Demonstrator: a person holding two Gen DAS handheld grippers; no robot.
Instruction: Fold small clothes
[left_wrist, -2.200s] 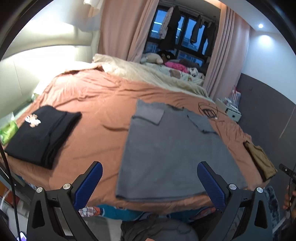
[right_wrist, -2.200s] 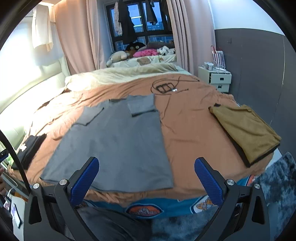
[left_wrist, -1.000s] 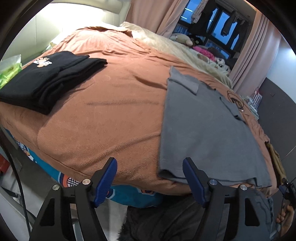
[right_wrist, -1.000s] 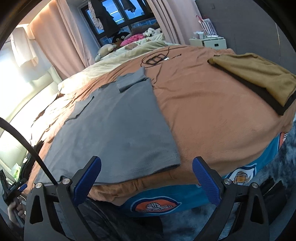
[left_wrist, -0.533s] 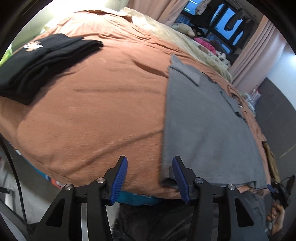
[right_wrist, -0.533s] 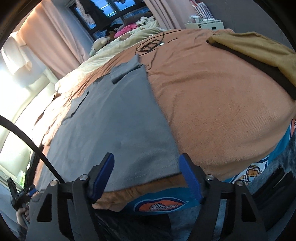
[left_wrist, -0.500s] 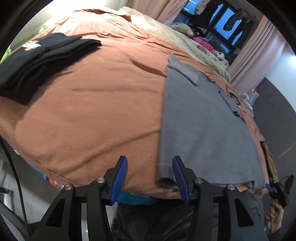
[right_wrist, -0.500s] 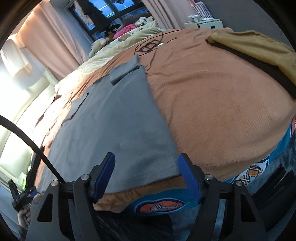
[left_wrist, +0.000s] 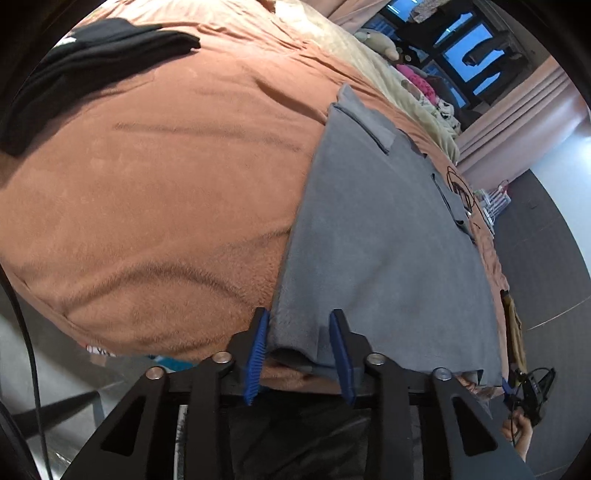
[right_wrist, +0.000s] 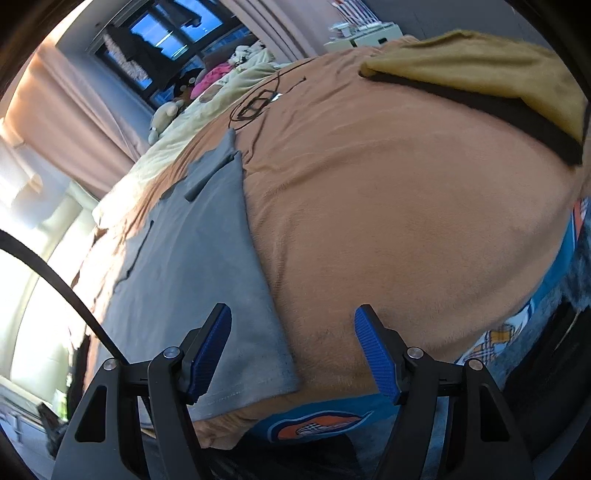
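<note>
A rust-brown blanket is spread over the bed, and a grey T-shirt is laid flat on it, sleeves folded in, hem toward both grippers. The shirt's near left corner is seen bunched between the blue pads of the left gripper, whose jaws have just been closing; whether the cloth is already pinched cannot be told. The right gripper is held with jaws apart, the shirt's near right corner lying between them, untouched. A folded black garment beyond the left jaw is shown only in the left view; a folded mustard garment far right, clearly only in the right.
</note>
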